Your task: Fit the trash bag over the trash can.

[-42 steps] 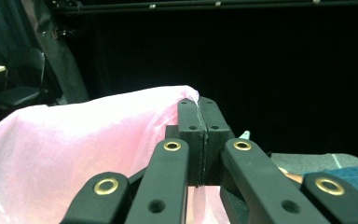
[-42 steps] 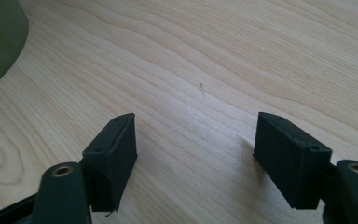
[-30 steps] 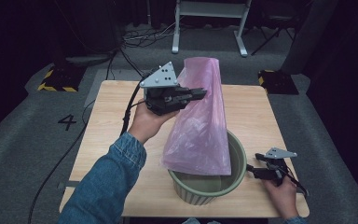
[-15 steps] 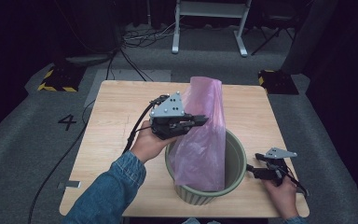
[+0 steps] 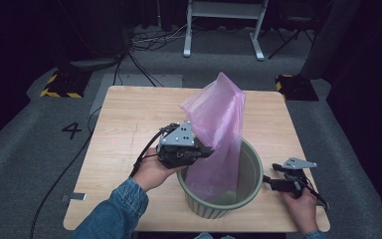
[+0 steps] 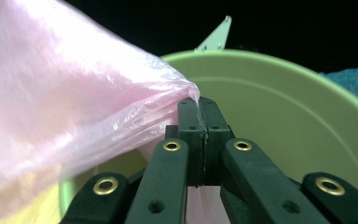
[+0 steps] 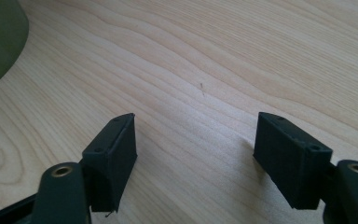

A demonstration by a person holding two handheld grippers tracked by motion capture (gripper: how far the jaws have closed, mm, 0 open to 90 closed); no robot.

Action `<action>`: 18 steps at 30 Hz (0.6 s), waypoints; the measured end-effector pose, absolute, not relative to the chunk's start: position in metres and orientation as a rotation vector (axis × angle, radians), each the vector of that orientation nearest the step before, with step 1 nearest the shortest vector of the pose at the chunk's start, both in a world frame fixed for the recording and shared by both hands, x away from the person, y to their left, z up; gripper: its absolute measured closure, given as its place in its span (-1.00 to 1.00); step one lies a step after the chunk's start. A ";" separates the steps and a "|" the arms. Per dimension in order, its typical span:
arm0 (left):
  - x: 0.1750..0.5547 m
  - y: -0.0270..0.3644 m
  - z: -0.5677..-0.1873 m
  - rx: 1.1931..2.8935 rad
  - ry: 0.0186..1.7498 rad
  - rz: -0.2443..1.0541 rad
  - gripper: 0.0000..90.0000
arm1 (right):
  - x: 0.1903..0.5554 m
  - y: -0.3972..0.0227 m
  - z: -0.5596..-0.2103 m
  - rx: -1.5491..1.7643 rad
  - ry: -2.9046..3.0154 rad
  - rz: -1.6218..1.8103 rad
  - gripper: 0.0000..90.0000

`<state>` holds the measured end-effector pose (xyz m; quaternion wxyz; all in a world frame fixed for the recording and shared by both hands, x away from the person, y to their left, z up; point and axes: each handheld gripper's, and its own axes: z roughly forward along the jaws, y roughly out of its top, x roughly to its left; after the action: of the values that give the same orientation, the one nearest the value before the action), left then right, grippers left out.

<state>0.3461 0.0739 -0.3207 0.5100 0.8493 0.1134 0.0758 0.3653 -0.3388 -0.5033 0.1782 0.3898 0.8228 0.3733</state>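
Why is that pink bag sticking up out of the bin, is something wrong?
Nothing is damaged. The pink bag is partly in the green bin, pinched by the shut left gripper, so its top stands tall and unfitted.

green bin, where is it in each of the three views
High view: green bin at the table's near edge, centre-right, pink bag hanging into it.
Left gripper view: its rim arcs behind the shut jaws.
Right gripper view: dark curved wall, top left corner.
Shared landmark: the bin's rounded wall.

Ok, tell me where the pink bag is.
In the high view the pink bag stands partly inside the green bin, pinched by the left gripper at the bin's left rim.
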 end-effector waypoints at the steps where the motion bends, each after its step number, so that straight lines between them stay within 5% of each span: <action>1: 0.345 0.074 -0.322 2.060 0.274 0.182 0.99 | 0.365 -0.339 -0.503 1.102 2.327 1.056 -0.35; 13: 0.329 0.074 -0.327 2.153 0.235 0.206 0.96 | 0.366 -0.340 -0.503 1.100 2.331 1.063 -0.32; 18: 0.333 0.080 -0.328 2.125 0.297 0.175 0.41 | 0.364 -0.342 -0.503 1.088 2.327 1.071 -0.12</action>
<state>0.3329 0.0798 -0.3277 0.4746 0.8689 0.1213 0.0714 0.3644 -0.3419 -0.5028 0.1783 0.3846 0.8228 0.3785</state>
